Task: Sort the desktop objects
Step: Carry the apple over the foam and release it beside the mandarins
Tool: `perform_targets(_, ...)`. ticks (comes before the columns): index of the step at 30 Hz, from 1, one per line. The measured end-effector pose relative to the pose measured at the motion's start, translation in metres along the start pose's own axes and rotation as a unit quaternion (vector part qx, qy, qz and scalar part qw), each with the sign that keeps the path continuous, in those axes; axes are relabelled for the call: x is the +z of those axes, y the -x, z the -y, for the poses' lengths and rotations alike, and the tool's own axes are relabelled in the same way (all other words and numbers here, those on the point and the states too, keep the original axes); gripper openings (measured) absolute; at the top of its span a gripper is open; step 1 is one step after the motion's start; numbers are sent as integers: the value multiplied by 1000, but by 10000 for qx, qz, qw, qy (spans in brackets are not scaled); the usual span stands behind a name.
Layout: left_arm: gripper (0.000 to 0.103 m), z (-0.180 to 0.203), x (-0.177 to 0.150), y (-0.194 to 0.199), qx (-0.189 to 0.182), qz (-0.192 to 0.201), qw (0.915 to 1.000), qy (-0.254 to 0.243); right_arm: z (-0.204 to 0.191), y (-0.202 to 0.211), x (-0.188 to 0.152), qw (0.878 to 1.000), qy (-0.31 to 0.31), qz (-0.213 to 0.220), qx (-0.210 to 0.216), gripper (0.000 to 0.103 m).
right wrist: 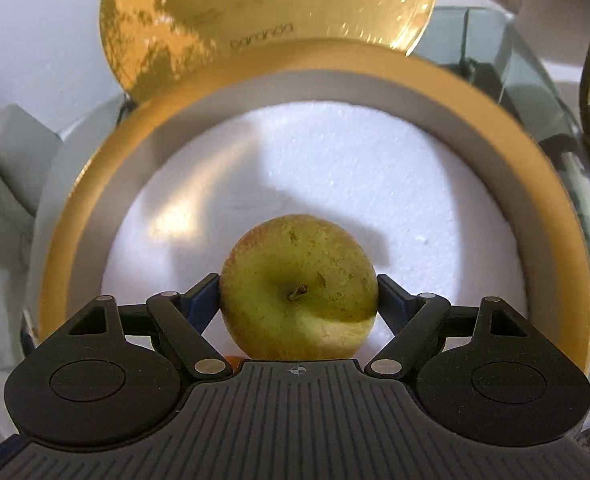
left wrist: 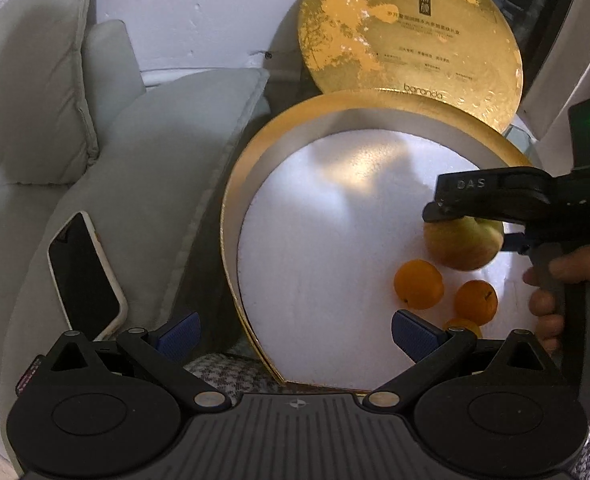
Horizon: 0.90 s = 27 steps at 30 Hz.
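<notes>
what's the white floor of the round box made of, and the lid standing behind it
White floor: looks like expanded foam, matte with a fine beaded grain. Lid: probably card faced with gold foil; it is shiny, and paler patches suggest the foil is worn or mottled. Neither is certain from looks alone.

Dim and warm overall, with heavy fisheye bending at every edge and dark vignetted corners. Soft patches of light on the white foam floor (left wrist: 335,240) of the round gold box (left wrist: 231,216), crossed by broad blurred shadows. Bright glare on the gold lid (left wrist: 411,28), washing out its print. Sharp on the apple (right wrist: 298,288) in the right wrist view, its speckles and stem crisp; motion-smeared on the box rim (right wrist: 495,92) and lid lettering there. Murky, low-contrast greys on the cushions (left wrist: 135,152) at left.
</notes>
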<state>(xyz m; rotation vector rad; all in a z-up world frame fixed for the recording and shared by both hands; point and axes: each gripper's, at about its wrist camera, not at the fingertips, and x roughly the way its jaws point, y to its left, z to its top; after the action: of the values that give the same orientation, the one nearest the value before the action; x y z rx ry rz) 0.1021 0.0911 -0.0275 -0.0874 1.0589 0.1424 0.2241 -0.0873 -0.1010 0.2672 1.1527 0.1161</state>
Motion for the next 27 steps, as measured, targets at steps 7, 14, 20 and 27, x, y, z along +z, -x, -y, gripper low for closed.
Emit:
perform_targets(7,102,1,-3,1,-29,-11,10000,-63,6,7,11,9998,-185,67,100,94)
perform_targets(14,102,5,-11,22,-7,138,9998,-151,10,57,-3,9996,64,245,122,94)
perform_targets(20,102,16,-27,42,17,216,9993,-295,30,103,-42,9984,-78,231,507,94)
perform_targets(27,102,28,-49,73,106,432,9978,-490,49,141,-88,9972,-204,202,688,94)
